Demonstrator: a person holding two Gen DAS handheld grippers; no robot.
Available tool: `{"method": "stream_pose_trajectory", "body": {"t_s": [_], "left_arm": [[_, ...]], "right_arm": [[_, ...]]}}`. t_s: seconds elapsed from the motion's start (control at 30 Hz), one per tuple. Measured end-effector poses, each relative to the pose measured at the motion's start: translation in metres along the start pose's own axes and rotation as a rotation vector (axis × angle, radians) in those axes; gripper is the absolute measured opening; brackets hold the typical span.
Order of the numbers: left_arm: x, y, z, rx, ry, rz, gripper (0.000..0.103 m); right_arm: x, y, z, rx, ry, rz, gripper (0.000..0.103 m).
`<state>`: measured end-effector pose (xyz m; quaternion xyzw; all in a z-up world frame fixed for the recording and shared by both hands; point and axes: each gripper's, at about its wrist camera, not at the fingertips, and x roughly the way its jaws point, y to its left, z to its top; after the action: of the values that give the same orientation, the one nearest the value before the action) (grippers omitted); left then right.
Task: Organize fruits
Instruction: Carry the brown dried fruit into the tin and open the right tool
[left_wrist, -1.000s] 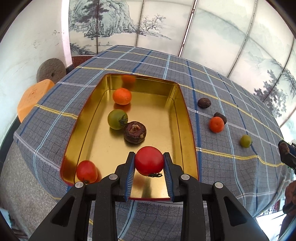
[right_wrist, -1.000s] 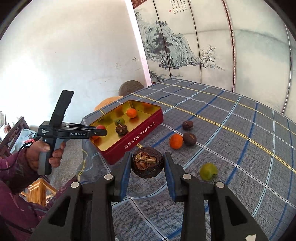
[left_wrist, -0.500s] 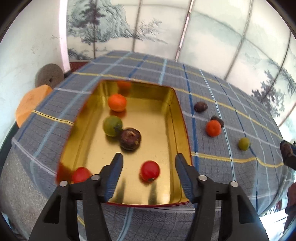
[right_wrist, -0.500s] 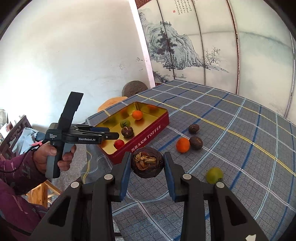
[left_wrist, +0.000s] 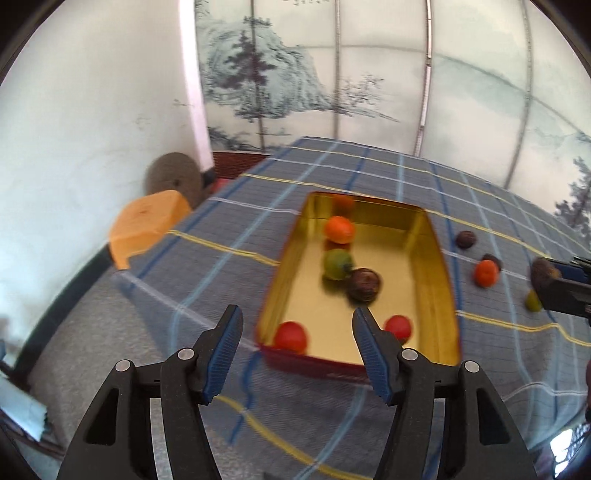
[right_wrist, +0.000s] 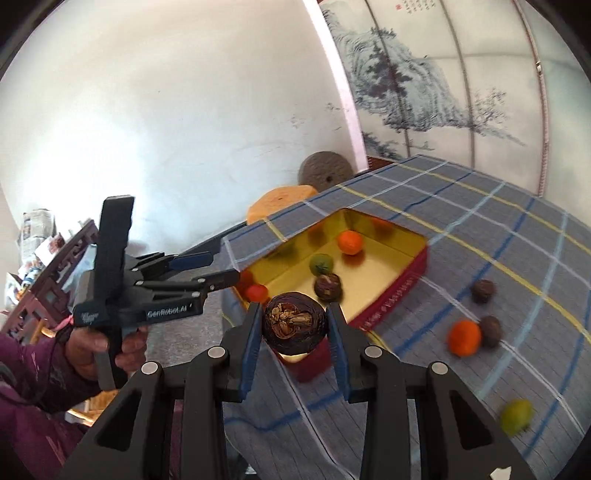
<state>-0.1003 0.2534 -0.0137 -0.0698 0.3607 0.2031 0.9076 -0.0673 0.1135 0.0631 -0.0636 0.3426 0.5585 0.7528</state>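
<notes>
A gold tin with red sides (left_wrist: 436, 254) (right_wrist: 399, 288) sits on the checked cloth. It holds an orange (left_wrist: 339, 229), a green fruit (left_wrist: 337, 263), a dark mangosteen (left_wrist: 364, 284) and two red tomatoes (left_wrist: 291, 336) (left_wrist: 398, 326). My left gripper (left_wrist: 297, 350) is open and empty, just short of the tin's near edge. My right gripper (right_wrist: 295, 328) is shut on a dark mangosteen (right_wrist: 294, 323), held above the tin's near corner. It also shows in the left wrist view (left_wrist: 554, 277). The left gripper shows in the right wrist view (right_wrist: 210, 269).
On the cloth right of the tin lie an orange (right_wrist: 463, 338), two dark fruits (right_wrist: 483, 291) (right_wrist: 491, 330) and a green fruit (right_wrist: 516, 416). An orange stool (left_wrist: 147, 225) and a round stone (left_wrist: 173, 181) stand by the white wall. The table edge is close below both grippers.
My left gripper opened and dropped the red tomato into the tin, then drew back and to the left. My right gripper moved toward the tin with the mangosteen.
</notes>
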Motion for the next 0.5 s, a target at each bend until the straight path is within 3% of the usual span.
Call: {"method": "stream_pose_trajectory", "body": {"t_s": [0.17,0.5], "left_arm": [[-0.009,0.013,-0.001,-0.011,-0.020,0.037,0.067],[-0.017,0.024,-0.004,0.006,-0.043,0.065,0.077]], "right_arm": [[0.061,0.005,0.015,0.008,0.082,0.070,0.032],[0.150,0.013,0.018,-0.005,0.235,0.059,0.033]]}}
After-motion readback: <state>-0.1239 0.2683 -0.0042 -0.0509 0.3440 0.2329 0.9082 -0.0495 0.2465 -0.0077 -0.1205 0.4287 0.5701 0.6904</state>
